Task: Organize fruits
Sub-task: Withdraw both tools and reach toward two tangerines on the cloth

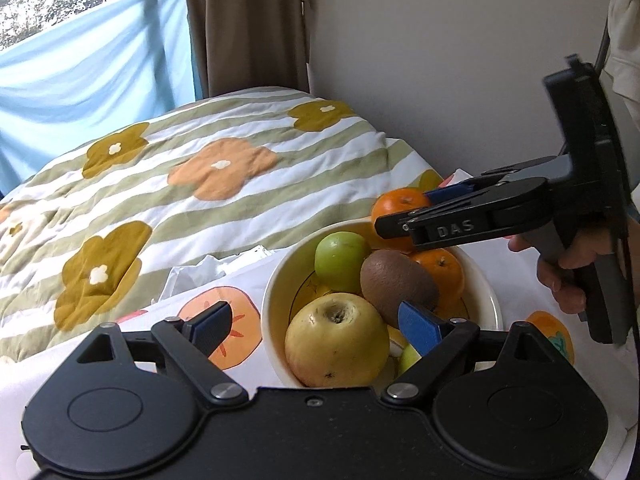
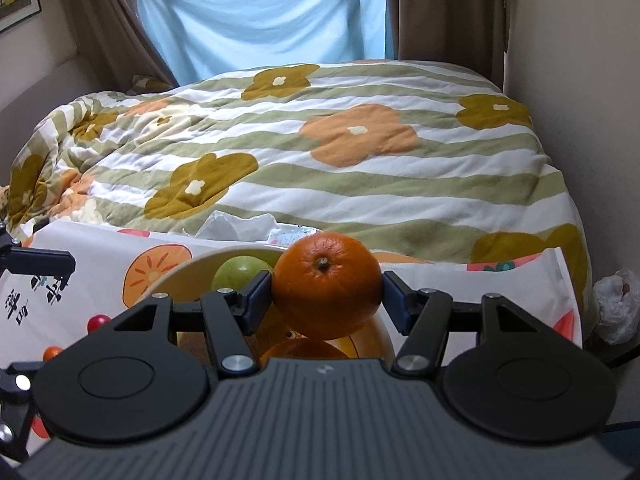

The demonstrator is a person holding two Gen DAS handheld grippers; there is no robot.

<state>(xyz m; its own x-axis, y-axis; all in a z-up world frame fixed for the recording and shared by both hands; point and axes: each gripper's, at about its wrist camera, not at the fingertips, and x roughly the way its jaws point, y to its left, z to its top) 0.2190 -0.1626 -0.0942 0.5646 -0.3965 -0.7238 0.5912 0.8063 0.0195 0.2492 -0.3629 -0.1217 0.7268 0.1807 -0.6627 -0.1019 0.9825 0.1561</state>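
Two oranges are showing in the left wrist view: one orange (image 1: 400,204) is being held between the fingers of the right gripper (image 1: 416,206) above the far rim of the bowl (image 1: 276,292), and a second orange (image 1: 442,270) is lying inside the bowl at its far right side. In the right wrist view, the held orange (image 2: 326,286) is sitting stem end toward the camera, with both blue finger pads (image 2: 259,294) pressing against its left and right sides; the fingers are closed only as far as the fruit allows.

Inside the bowl, a yellow apple (image 1: 336,340) is resting nearest the left gripper, a kiwi (image 1: 396,284) is lying just beyond it and touching the second orange, and a green apple (image 1: 342,260) is sitting at the far left side. A small green fruit (image 1: 408,358) is partly hidden beneath the yellow apple.

The left gripper (image 1: 316,326) is hovering at the near rim of the bowl with its fingers spread wide and gripping nothing; the right finger is reaching over the bowl beside the kiwi, and the left finger is standing outside the rim.

The bowl is standing on a bench covered by a white cloth (image 1: 216,296) printed with orange fruit. A bed with a striped, flowered quilt (image 2: 360,160) is lying beyond the bench, with a blue sheet (image 2: 260,12) hanging at the window.
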